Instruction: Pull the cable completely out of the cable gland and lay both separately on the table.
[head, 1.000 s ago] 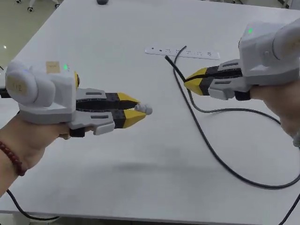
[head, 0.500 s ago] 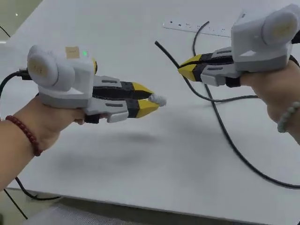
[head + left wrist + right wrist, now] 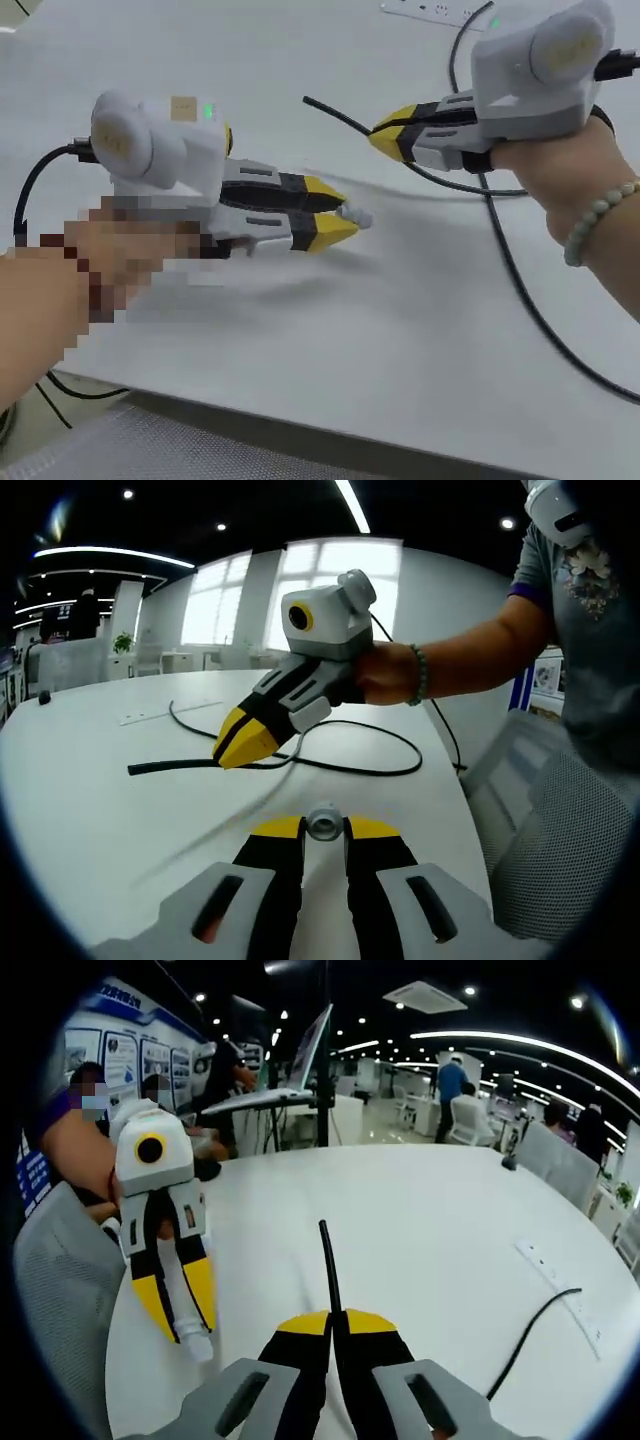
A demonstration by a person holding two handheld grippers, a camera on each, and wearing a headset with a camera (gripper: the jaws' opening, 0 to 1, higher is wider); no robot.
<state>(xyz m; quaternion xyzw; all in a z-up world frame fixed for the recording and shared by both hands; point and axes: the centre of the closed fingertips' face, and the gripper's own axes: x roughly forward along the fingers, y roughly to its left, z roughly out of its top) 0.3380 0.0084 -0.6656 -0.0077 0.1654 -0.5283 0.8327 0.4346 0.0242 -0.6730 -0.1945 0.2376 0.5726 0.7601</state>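
Pale grey cable gland (image 3: 323, 820) clamped at the tips of the left tool (image 3: 338, 213), black cable (image 3: 328, 1260) pinched in the closed right tool (image 3: 378, 138), free end clear of the gland, above the white table (image 3: 400, 330).

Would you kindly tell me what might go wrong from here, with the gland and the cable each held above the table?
1. The cable gland is pinched only at the very tips of the left gripper; it may slip out, or roll on the smooth table once released.
2. The free end of the cable juts from the right gripper toward the gland; set down carelessly, it could land against it, so the two would not lie separately.
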